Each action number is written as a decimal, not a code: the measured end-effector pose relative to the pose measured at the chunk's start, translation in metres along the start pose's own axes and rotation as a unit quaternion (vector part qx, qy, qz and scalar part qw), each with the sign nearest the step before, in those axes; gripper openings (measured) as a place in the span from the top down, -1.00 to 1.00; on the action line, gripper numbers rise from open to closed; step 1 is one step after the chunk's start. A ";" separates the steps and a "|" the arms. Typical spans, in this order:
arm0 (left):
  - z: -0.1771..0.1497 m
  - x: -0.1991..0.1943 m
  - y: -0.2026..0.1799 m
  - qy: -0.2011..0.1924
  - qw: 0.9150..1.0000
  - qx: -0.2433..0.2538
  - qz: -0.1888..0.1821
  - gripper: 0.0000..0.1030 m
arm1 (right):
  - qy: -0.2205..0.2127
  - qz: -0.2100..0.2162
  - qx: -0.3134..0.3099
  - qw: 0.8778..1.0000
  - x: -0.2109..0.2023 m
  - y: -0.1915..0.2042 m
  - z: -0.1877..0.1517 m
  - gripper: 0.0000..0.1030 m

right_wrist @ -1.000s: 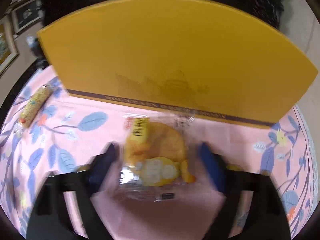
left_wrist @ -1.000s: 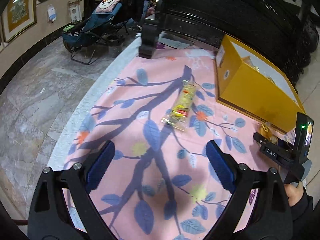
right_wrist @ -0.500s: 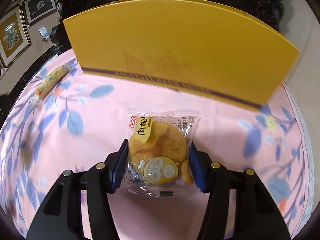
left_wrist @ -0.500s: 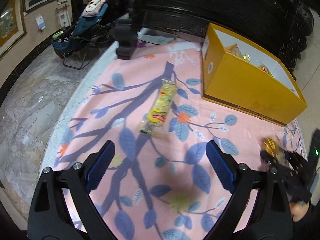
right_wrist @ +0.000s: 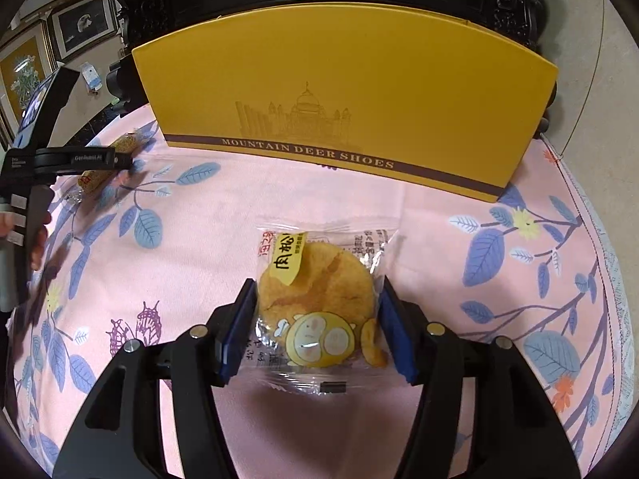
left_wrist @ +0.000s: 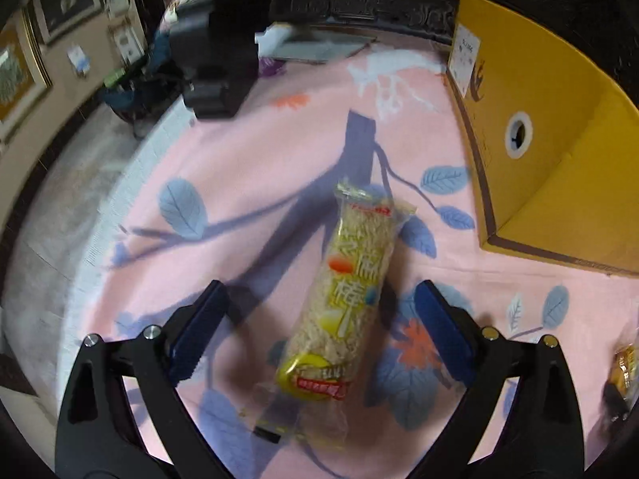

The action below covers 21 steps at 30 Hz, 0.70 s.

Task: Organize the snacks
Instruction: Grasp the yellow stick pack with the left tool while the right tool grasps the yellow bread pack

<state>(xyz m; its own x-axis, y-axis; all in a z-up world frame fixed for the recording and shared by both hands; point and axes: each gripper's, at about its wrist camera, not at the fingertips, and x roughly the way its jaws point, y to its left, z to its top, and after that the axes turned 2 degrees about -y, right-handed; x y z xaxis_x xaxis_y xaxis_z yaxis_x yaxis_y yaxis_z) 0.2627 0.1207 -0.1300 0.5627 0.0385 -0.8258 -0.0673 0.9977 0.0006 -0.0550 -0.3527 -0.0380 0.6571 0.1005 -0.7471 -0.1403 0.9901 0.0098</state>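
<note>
Right tool (right_wrist: 317,329): clamped on a round pork-floss cake (right_wrist: 319,303) in a clear wrapper, blue pads (right_wrist: 239,331) pressed against both sides of the packet. Packet flat or nearly flat over the pink leaf-print tablecloth (right_wrist: 399,219); lifted or resting, cannot tell. Straight ahead of this tool, a yellow shoe box (right_wrist: 343,92), long side facing, lettered "MOUNTAIN DEER SHOES" along a brown band. Far to the left of this tool, the other device and the fingers holding it, with a long snack bar beside it on the cloth.

Left tool (left_wrist: 319,331): spread wide, blue pads (left_wrist: 199,331) well apart on either side of a long puffed-rice bar (left_wrist: 351,295) in a clear yellow-printed wrapper. Bar lying on the tablecloth (left_wrist: 259,159) between the pads, touching neither, lengthwise along the tool's axis and tilted slightly right at its far end. Near end of the wrapper closest to the tool's base. Ahead and to the right, the short end of the same yellow box (left_wrist: 559,139), round hole in its face, white label near the top corner. Ahead left, dark carved furniture (left_wrist: 215,52) at the tabletop edge; framed pictures (left_wrist: 64,4) on the wall beyond. At the far right edge, a blurred glimpse of an orange packet (left_wrist: 625,363).
</note>
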 end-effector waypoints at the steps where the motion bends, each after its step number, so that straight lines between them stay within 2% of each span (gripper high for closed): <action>1: -0.001 0.000 -0.001 -0.004 1.000 0.002 0.001 -0.87 | 0.001 0.001 -0.002 1.000 0.000 0.001 0.000 -0.26; 3: -0.005 -0.004 -0.003 -0.012 1.000 0.000 0.000 -0.79 | 0.004 0.001 -0.011 1.000 0.002 0.006 0.001 -0.36; 5: -0.009 -0.009 -0.009 -0.021 1.000 0.004 -0.005 -0.51 | 0.005 -0.001 -0.013 1.000 0.002 0.007 0.001 -0.39; 7: -0.010 -0.014 -0.019 -0.026 0.999 0.018 -0.010 -0.12 | 0.005 -0.002 -0.011 1.000 0.002 0.007 0.002 -0.41; 9: -0.010 -0.015 -0.025 -0.029 0.999 0.025 -0.012 0.02 | 0.004 -0.006 -0.005 1.000 0.003 0.007 0.003 -0.41; 11: -0.012 -0.015 -0.028 -0.035 0.999 0.021 -0.008 0.07 | 0.004 -0.015 -0.003 1.000 0.005 0.008 0.005 -0.41; 12: -0.012 -0.015 -0.029 -0.038 0.999 0.021 -0.008 0.15 | 0.003 -0.019 -0.003 1.000 0.005 0.008 0.005 -0.37; 13: -0.015 -0.016 -0.032 -0.043 0.999 0.025 -0.008 0.32 | 0.003 -0.022 -0.003 1.000 0.005 0.008 0.006 -0.32; 14: -0.017 -0.018 -0.036 -0.045 0.998 0.032 -0.011 0.41 | -0.002 -0.025 0.001 1.000 0.003 0.007 0.006 -0.20; 15: -0.018 -0.019 -0.039 -0.045 0.998 0.038 -0.010 0.44 | -0.002 -0.025 0.004 1.000 0.003 0.007 0.006 -0.10; 17: -0.024 -0.023 -0.046 -0.046 0.998 0.045 -0.009 0.44 | -0.001 -0.031 0.009 0.999 0.001 0.006 0.004 -0.09; 21: -0.041 -0.036 -0.053 -0.039 0.998 0.048 -0.033 0.45 | 0.007 -0.036 0.027 0.999 -0.006 0.001 -0.001 -0.08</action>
<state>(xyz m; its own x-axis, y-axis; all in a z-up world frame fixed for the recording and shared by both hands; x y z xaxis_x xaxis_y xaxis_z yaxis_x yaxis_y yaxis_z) 0.2126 0.0645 -0.1237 0.6263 -0.0262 -0.7791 0.0478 0.9988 0.0049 -0.0600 -0.3528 -0.0341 0.6532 0.0279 -0.7567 -0.0524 0.9986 -0.0084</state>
